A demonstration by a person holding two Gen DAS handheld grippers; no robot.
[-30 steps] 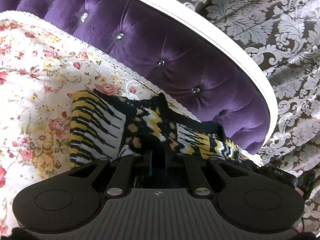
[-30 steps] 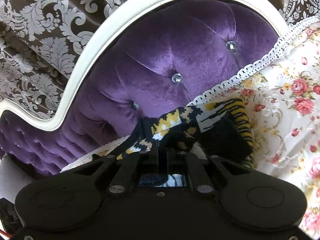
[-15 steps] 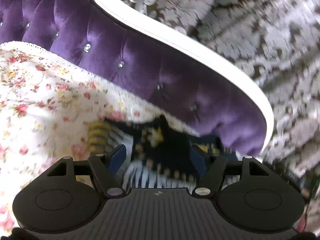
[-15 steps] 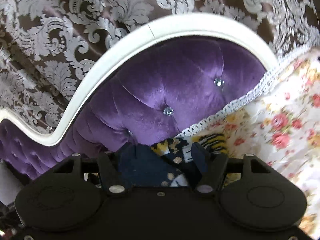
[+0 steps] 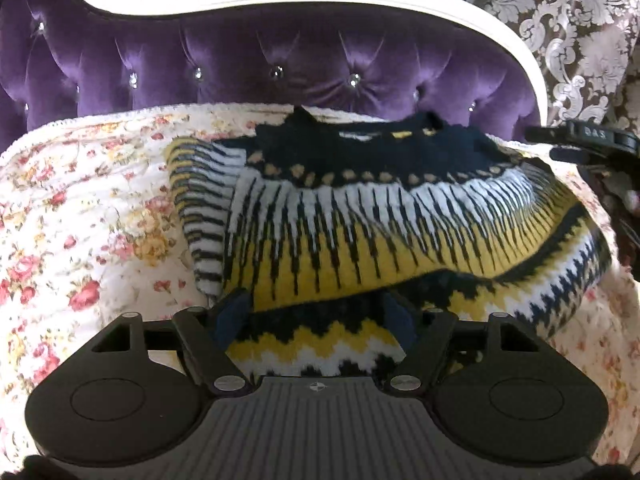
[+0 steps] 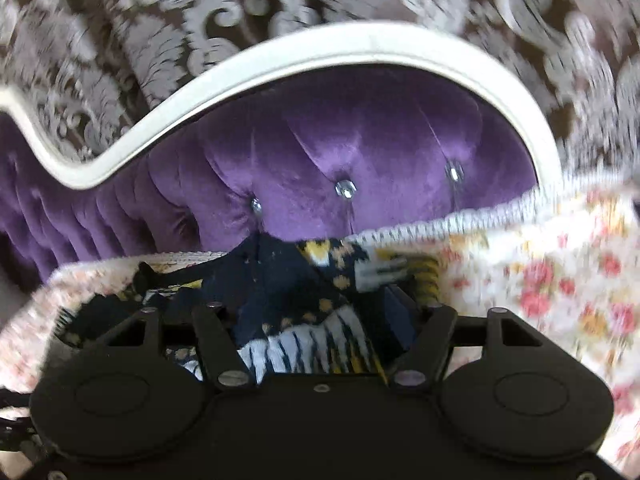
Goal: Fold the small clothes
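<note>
Only readable txt: white letters "DAS" on black device (image 5: 584, 140) at right edge of left wrist view, near far right end of sweater (image 5: 360, 208). Small round cross-mark emblem on ribbed body of left gripper (image 5: 316, 312), no lettering. Right wrist view blurred, no txt legible. No nrs or brand labels on sweater.

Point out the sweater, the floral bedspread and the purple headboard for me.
sweater (image 5: 360, 216), left wrist view, on its white-and-yellow striped band.
floral bedspread (image 5: 80, 208), left wrist view, on bare fabric left of the sweater.
purple headboard (image 6: 360, 140), right wrist view, on the tufted velvet.
</note>
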